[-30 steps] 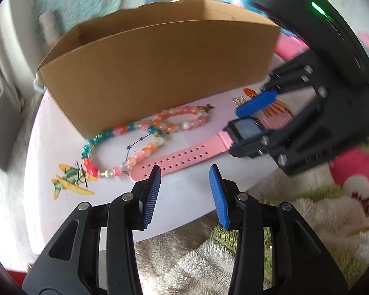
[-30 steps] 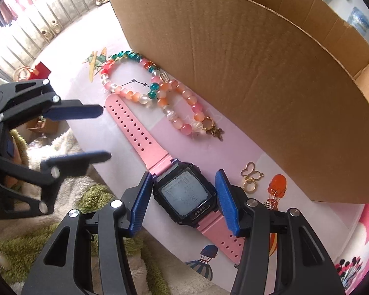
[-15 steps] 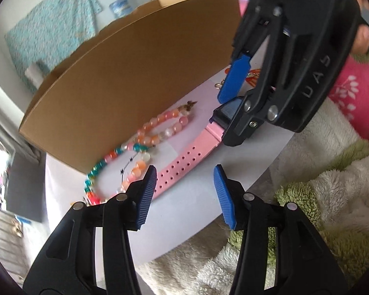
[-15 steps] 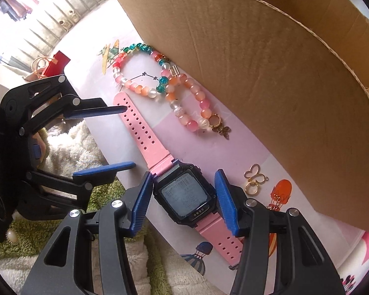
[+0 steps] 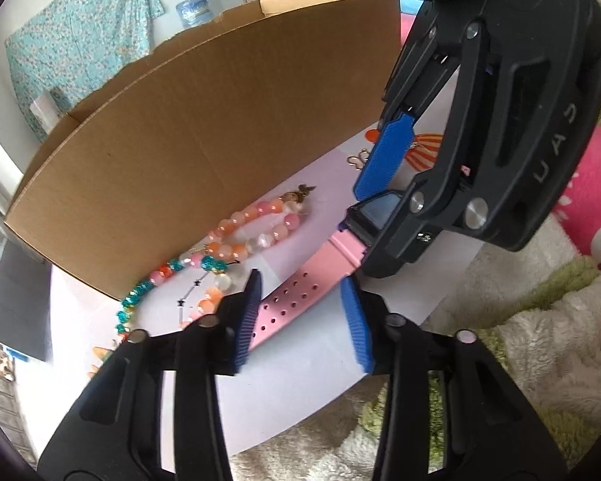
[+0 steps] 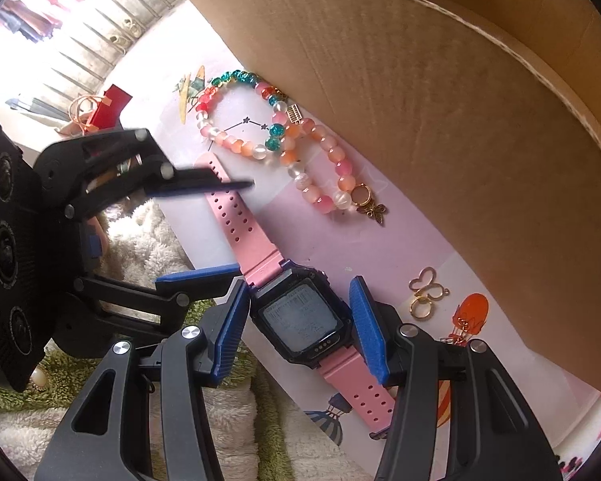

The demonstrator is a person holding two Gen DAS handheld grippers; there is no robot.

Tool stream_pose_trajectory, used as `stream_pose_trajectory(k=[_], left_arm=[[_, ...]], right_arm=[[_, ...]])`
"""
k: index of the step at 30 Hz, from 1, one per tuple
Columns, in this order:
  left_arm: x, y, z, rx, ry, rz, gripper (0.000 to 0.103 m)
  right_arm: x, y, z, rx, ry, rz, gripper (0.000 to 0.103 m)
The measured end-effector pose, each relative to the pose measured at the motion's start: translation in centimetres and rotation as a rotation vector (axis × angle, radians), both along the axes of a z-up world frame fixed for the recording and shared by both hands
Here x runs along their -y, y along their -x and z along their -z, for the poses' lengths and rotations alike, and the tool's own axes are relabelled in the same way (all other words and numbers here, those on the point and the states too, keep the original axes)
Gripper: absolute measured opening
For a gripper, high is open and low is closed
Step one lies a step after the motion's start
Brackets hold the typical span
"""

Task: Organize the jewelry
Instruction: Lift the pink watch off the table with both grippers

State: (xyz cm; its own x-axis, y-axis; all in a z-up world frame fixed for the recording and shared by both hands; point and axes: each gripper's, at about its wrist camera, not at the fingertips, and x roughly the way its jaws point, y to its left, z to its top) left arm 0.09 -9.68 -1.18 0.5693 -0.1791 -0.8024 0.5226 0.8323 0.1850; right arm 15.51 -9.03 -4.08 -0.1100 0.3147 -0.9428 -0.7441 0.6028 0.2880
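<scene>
Diagonally, pink watch (image 6: 296,312) (strap (image 6: 240,220) up-left)

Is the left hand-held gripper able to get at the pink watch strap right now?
Probably yes. The left hand-held gripper already straddles the pink watch strap, its jaws closing with nothing between pads and strap.

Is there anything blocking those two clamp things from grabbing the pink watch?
Nothing visible. The right gripper straddles the pink watch at its face; the left gripper is closing around its strap, nothing between.
</scene>
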Motion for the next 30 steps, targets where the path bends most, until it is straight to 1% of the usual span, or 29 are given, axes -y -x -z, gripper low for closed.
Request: stream_pose_trajectory(k=[1, 4, 7, 10, 14, 18, 22, 26, 30], left_arm=[[0.0, 0.0, 0.0, -0.003, 0.006, 0.000, 0.030], [-0.1, 0.1, 0.2, -0.004, 0.006, 0.007, 0.020], [-0.1, 0.3, 0.2, 0.000, -0.001, 0.000, 0.015], [-0.4, 0.3, 0.2, -0.008, 0.011, -0.009, 0.013], [-0.9, -0.2, 0.0, -0.027, 0.023, -0.011, 0.013], [-2.0, -1.4, -0.2, -0.046, 0.031, -0.010, 0.013], [-2.4, -2.6, -0.4, -0.065, 0.038, -0.010, 0.013], [-2.6, -3.2, -0.4, -0.078, 0.043, -0.006, 0.013], [-2.7, -3.5, -0.5, -0.092, 0.052, -0.008, 0.013]], right_arm=[[0.0, 0.1, 0.0, -0.001, -0.005, 0.003, 0.051], [0.7, -0.1, 0.0, -0.005, -0.029, 0.020, 0.051], [1.7, -0.4, -0.3, -0.004, -0.054, 0.055, 0.051], [2.9, -0.1, -0.8, 0.018, -0.089, 0.097, 0.051], [5.0, 0.8, -2.3, 0.100, -0.144, 0.160, 0.052], [6.9, 2.6, -2.9, 0.169, -0.153, 0.214, 0.052], [7.8, 4.9, -2.5, 0.237, -0.122, 0.248, 0.052], [7.7, 7.1, -2.3, 0.379, -0.037, 0.245, 0.052], [7.1, 7.7, -1.9, 0.451, 0.016, 0.236, 0.051]])
